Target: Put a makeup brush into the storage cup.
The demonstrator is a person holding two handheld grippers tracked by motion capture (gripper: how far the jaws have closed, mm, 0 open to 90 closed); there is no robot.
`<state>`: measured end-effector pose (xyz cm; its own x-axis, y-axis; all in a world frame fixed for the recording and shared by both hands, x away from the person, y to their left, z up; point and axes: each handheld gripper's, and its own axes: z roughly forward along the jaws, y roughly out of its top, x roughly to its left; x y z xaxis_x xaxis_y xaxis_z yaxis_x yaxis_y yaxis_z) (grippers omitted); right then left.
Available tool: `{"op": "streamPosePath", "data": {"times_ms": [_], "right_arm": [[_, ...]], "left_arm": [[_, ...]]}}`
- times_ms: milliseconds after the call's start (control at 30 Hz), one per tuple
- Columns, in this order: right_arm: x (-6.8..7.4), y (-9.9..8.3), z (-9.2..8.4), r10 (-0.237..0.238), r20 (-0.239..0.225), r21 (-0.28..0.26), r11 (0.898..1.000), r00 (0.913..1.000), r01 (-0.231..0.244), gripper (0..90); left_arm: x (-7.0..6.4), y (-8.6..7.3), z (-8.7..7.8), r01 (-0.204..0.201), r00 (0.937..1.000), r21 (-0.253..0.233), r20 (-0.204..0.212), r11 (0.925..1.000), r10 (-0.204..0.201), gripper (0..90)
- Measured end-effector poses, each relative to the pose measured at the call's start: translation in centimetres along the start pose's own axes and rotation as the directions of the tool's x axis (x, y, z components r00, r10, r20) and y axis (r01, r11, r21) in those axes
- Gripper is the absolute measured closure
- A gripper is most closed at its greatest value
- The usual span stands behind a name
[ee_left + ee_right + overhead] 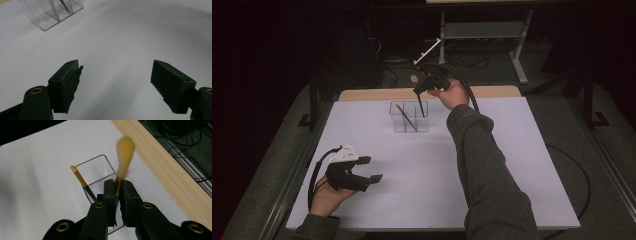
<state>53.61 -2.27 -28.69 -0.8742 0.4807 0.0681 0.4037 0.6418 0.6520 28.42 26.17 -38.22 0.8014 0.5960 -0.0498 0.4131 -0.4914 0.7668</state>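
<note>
**Op:** Right, my right gripper has its jaws clamped on a brush, pinched at the coppery ferrule just under the bristles. The tuft is pale yellow, soft and flared, rounded at the tip, and it points toward the top of the right gripper view.

**Desk:** Where does that sit in the high view?

**Op:** Upper middle of the frame, right gripper over the back of the organiser. The dark handle runs down from the jaws into the box's right side. Whether it touches the bottom I cannot tell.

**Desk:** Describe the box.

**Op:** Clear hard plastic, square-cornered, thin walls, split by dividers. I can't count the compartments for sure. It stands on a matte white board with a light wooden strip along the far edge.

**Desk:** Anything else in it?

**Op:** One more brush, a second brush with a gold cap and dark shaft, leaning in the box toward the left. So two brushes, one box.

**Desk:** And your left?

**Op:** Left gripper at lower left of the high view, jaws wide apart, nothing between the black blocky pads. One pad's rubber edge looks ragged.
</note>
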Motion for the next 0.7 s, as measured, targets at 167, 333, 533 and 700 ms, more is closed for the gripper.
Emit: {"op": "streamPosePath", "data": {"times_ms": [167,333,533,700], "right_arm": [[0.0,-0.5,0.5,0.009,0.003,0.014,1.000,1.0000,-0.009,82.7],[0.2,-1.0,1.0,0.015,0.006,0.010,1.000,0.9999,-0.015,82.7],[0.3,-1.3,1.4,0.020,0.013,0.015,1.000,0.9997,-0.020,82.7],[0.2,-1.6,1.8,0.027,-0.002,0.028,0.999,0.9996,-0.027,82.6]], "left_arm": [[0.0,0.0,0.0,0.001,1.0000,0.002,0.002,1.0000,-0.001,22.5],[-0.1,0.1,0.1,-0.006,1.0000,0.004,0.004,1.0000,0.006,22.5],[0.0,0.0,0.0,0.004,1.0000,-0.001,0.004,1.0000,-0.004,22.3],[0.0,0.1,0.1,-0.010,0.9999,0.002,0.009,0.9999,0.010,21.7]]}}
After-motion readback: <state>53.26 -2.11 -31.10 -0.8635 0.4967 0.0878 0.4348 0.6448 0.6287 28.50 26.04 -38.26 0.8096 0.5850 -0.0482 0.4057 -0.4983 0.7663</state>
